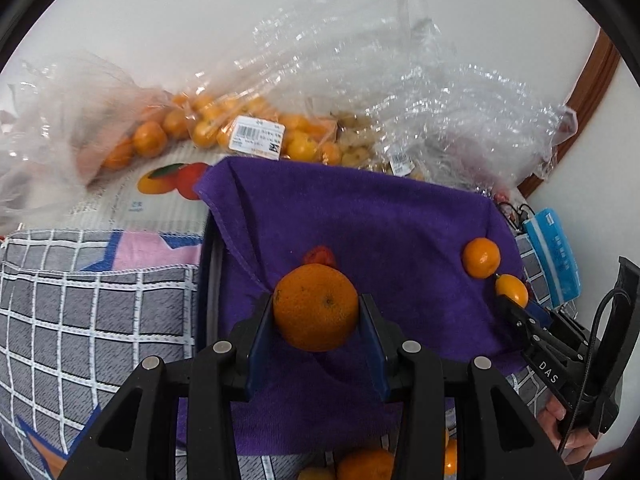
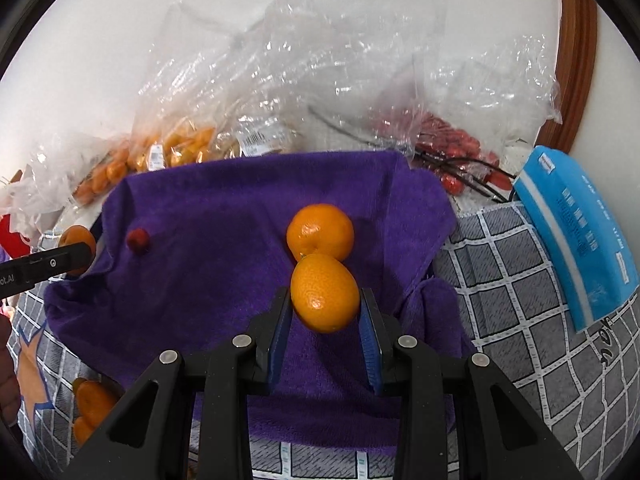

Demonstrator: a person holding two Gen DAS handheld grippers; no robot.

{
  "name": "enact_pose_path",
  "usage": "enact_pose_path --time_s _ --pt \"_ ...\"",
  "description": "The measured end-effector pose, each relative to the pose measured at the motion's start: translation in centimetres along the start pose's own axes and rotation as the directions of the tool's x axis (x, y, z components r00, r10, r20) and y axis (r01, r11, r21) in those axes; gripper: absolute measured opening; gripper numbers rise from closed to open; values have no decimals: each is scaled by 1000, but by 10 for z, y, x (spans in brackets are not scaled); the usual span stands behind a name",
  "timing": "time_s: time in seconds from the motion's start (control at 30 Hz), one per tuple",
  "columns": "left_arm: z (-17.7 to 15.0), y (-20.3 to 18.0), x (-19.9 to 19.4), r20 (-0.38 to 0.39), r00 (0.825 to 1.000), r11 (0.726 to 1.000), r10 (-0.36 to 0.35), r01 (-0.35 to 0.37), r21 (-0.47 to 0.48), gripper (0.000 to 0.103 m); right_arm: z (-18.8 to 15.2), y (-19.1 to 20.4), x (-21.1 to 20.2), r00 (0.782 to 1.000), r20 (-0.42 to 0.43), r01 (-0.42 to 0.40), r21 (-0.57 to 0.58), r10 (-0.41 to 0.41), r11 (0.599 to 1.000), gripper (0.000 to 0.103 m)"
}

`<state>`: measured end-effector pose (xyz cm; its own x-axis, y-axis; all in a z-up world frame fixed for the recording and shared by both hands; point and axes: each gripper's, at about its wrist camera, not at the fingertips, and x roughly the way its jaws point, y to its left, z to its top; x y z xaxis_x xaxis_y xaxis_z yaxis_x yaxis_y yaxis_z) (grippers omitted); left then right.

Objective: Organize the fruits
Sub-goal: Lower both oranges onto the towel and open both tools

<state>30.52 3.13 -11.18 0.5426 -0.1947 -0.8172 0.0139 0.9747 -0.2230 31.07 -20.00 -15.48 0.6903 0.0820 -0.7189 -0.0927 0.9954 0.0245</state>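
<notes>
Clamped between the left gripper's blue pads sat a big orange, held above the purple towel. Over on the right, the right gripper pinched an oval kumquat, touching a mandarin that lay on the towel. A small red fruit rested well apart, near the towel's left side. Behind, clear bags of oranges crowded the wall, and a blue pack lay on the checked cloth.
</notes>
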Motion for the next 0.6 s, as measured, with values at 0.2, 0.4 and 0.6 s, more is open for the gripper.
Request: enact_pose_path --time_s 0.2,0.4,0.6 --pt "0 -6 13 -36 999 1000 6 -5 29 39 -4 1 10 1000 -18 11 -15 -12 1000 33" --pt "-5 -4 26 -70 998 1000 3 -1 28 39 -7 2 14 999 -38 26 -23 -27 999 33" --pt "-9 -3 34 -85 996 999 1 1 33 39 -7 2 12 999 -29 34 -27 -35 999 33"
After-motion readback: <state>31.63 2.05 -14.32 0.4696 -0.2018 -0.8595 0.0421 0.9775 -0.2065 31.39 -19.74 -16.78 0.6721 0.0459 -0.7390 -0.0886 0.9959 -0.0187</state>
